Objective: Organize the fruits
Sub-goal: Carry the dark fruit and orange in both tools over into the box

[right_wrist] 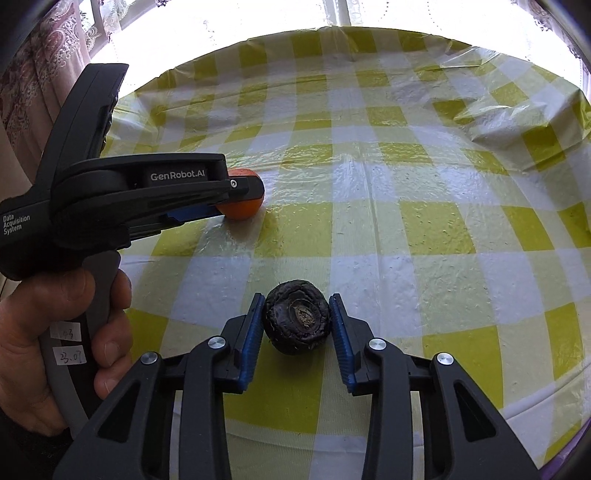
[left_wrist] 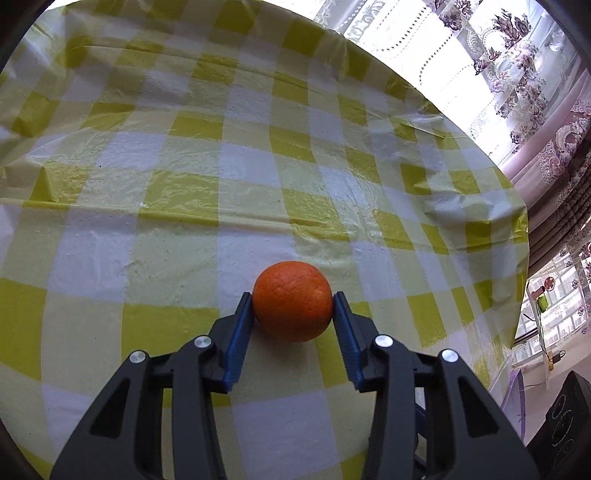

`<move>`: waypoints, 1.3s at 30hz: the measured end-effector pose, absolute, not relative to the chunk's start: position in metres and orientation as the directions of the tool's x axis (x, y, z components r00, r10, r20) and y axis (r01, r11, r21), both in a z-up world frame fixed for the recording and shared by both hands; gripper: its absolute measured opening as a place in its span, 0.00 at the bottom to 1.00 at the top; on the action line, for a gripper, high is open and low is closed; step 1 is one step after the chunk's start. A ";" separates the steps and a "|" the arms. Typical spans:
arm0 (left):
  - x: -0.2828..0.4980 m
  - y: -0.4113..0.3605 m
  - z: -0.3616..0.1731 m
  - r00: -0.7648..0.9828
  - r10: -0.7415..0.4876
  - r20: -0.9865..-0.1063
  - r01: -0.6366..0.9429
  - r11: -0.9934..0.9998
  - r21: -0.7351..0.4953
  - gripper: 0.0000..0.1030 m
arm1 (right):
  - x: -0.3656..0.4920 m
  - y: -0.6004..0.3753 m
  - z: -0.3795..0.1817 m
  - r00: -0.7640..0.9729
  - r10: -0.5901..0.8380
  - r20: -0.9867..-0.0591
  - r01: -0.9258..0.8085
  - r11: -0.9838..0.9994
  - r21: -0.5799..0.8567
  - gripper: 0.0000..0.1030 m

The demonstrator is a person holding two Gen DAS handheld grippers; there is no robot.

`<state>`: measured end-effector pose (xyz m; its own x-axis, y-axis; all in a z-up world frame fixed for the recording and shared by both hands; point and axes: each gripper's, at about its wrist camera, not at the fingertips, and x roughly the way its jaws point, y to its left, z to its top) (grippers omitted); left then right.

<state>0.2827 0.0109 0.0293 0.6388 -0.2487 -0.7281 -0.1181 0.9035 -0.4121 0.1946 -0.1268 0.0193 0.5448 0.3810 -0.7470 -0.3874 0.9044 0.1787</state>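
Note:
An orange (left_wrist: 292, 301) sits between the blue pads of my left gripper (left_wrist: 293, 300), which is shut on it just above the checked tablecloth (left_wrist: 184, 192). In the right wrist view the left gripper (right_wrist: 242, 192) shows at the left with the orange (right_wrist: 243, 212) in its tips. My right gripper (right_wrist: 296, 308) is shut on a dark, wrinkled round fruit (right_wrist: 296, 322), held close to the cloth, its sunken end facing the camera.
The yellow and white checked cloth (right_wrist: 406, 184) covers the whole table. The table's far edge (right_wrist: 332, 31) meets a bright window with curtains (left_wrist: 517, 74). A hand (right_wrist: 55, 332) holds the left gripper's handle. A dark speaker (left_wrist: 565, 417) stands at the lower right.

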 end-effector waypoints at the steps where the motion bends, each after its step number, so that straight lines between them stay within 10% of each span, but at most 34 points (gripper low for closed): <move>1: 0.277 0.010 0.029 0.637 -0.248 -0.730 -0.118 0.904 -0.410 0.42 | 0.194 -0.127 0.019 0.544 0.379 -0.749 -0.388 0.905 0.176 0.34; 39: 0.100 -0.020 0.032 0.675 -0.258 -0.691 -0.153 0.867 -0.473 0.42 | 0.118 -0.160 0.022 0.545 0.325 -0.773 -0.392 0.914 0.108 0.34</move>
<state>0.1004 -0.0197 0.0322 0.6753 -0.2578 -0.6911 -0.1532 0.8675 -0.4733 0.1180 -0.1600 0.0221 0.5454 0.3252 -0.7725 -0.3923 0.9135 0.1076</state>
